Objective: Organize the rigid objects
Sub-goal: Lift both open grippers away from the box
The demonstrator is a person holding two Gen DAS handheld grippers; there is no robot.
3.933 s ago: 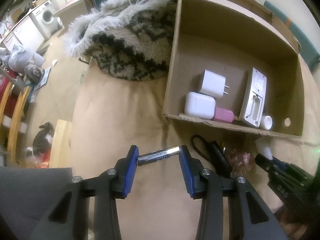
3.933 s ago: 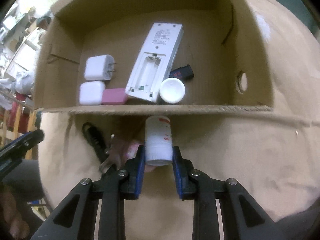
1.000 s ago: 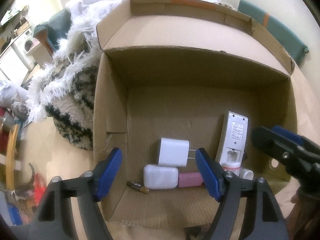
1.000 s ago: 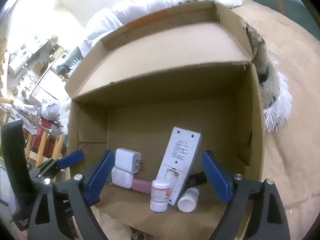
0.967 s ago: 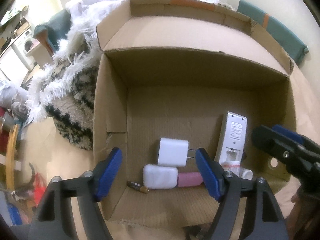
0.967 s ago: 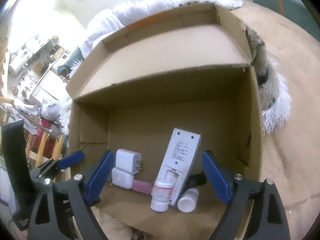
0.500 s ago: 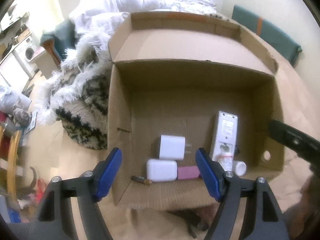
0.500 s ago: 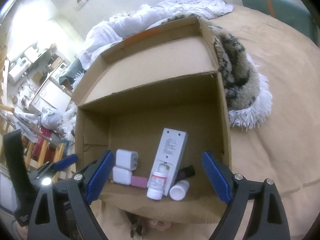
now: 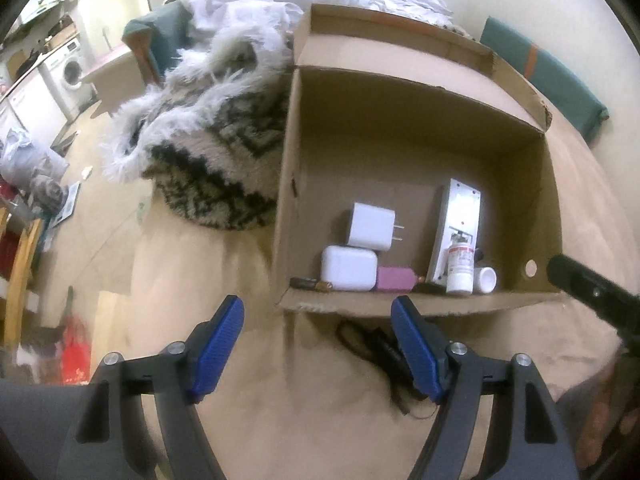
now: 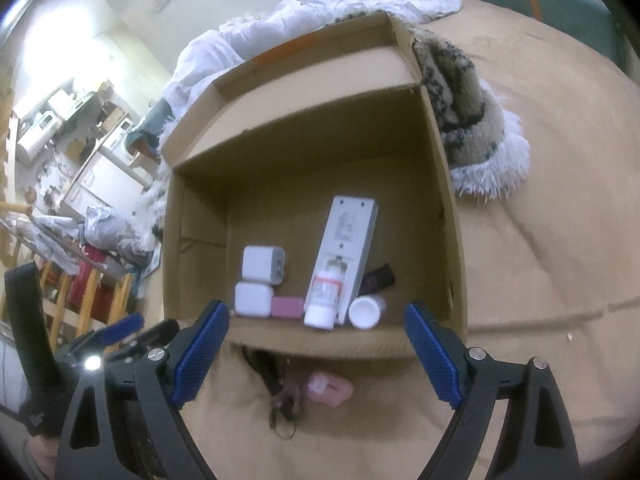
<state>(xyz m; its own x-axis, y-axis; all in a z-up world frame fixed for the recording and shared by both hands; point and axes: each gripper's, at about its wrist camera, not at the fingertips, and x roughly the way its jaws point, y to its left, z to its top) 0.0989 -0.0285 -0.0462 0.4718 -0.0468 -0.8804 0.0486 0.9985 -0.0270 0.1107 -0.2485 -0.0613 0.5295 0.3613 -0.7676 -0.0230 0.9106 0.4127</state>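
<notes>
Two hand-held grippers hung over a tan bedspread point(image 9: 328, 420) that covered a bed; we saw a furry black-and-white blanket point(image 9: 208, 152) and white bedding point(image 10: 320, 12) at the top of the frames, and a cluttered room with a washing machine point(image 9: 70, 70) at the upper left of the left wrist view.

An open cardboard box point(image 9: 420, 148) sat in the middle of both views. Along its near wall we counted a white charger point(image 9: 372, 226), a white case point(image 9: 349, 269), a pink block point(image 9: 396, 279), a battery point(image 9: 310, 283) at the left corner, a white remote point(image 9: 456, 232) lying back-up, a small white bottle point(image 9: 460, 270) with a red label against the remote's near end, and a second white bottle point(image 9: 485, 280) at its right.

The left hand-held gripper point(image 9: 318, 350) was at the bottom of its frame, jaws spread wide and holding nothing, apart from the box, with black scissors point(image 9: 376, 346) on the bedspread between box and jaws. The right hand-held gripper point(image 10: 316, 356) was likewise wide open and empty, below the box's near wall; a pink object point(image 10: 330, 388) lay between its fingers.
</notes>
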